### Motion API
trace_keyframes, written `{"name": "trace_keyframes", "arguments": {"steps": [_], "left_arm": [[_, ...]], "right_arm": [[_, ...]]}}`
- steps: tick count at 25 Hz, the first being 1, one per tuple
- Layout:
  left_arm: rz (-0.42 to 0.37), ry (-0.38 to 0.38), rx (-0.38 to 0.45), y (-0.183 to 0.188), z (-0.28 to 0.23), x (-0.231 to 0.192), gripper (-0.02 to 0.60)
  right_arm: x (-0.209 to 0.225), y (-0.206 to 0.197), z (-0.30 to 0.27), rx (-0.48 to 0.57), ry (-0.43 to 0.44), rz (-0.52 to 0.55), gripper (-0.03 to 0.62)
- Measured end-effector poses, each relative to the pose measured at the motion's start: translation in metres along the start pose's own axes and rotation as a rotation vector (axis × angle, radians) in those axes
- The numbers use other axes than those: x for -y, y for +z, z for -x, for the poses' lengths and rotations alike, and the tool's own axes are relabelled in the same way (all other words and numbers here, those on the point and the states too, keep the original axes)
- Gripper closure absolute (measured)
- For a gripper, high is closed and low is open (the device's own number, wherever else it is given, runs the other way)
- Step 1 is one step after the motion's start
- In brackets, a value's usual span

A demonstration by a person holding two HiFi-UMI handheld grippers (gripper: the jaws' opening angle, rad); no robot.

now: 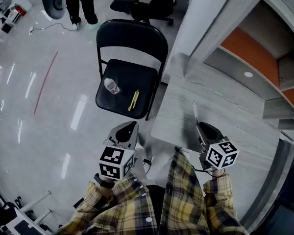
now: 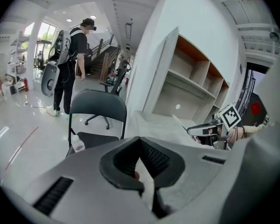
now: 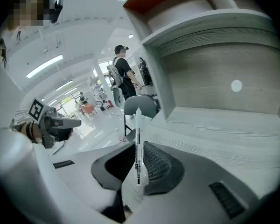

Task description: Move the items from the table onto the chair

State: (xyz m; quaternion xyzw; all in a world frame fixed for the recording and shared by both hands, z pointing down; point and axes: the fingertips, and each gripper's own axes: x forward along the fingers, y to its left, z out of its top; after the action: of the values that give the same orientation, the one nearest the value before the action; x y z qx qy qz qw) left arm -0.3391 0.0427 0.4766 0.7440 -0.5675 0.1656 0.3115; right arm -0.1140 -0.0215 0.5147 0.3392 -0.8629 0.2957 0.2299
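A black folding chair (image 1: 132, 53) stands left of the grey wooden table (image 1: 225, 102). On its seat lie a small clear bottle (image 1: 111, 86) and a yellow pen (image 1: 134, 100). My right gripper (image 1: 202, 127) hovers over the table's near part, shut on a thin white pen (image 1: 196, 114) that sticks out forward. In the right gripper view the white pen (image 3: 138, 143) stands upright between the pads. My left gripper (image 1: 129, 127) is shut with nothing in it, in the gap in front of the chair seat. The left gripper view shows the chair (image 2: 98, 108) and the bottle (image 2: 77, 143).
A person (image 1: 81, 4) stands on the glossy floor behind the chair, beside a black office chair (image 1: 142, 1). A shelf unit with an orange back (image 1: 264, 67) rises at the table's far right. A white column (image 1: 210, 18) stands at the table's far corner.
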Motion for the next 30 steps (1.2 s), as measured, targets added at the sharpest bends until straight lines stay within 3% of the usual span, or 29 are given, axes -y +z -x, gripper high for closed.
{"name": "trace_keyframes", "arguments": {"steps": [7,12,18,24,30], "left_arm": [[0.088,0.038,-0.034,-0.032,0.018,-0.104,0.577],[0.185,0.085,-0.051,-0.058,0.016,-0.150,0.577],[0.239,0.110,-0.097,-0.103,0.008,-0.189,0.577],[0.304,0.122,-0.145,-0.163,-0.019,-0.223,0.577],[0.346,0.142,-0.202,-0.209,-0.026,-0.239,0.577]], "right_arm": [[-0.152,0.019,-0.142,-0.032,0.169,-0.026,0.530],[-0.196,0.014,-0.236,-0.075,0.164,-0.035,0.530],[-0.191,-0.030,-0.332,-0.129,0.046,-0.087,0.530],[-0.152,-0.106,-0.426,-0.225,-0.067,-0.179,0.530],[-0.109,-0.162,-0.488,-0.341,-0.161,-0.191,0.530]]}}
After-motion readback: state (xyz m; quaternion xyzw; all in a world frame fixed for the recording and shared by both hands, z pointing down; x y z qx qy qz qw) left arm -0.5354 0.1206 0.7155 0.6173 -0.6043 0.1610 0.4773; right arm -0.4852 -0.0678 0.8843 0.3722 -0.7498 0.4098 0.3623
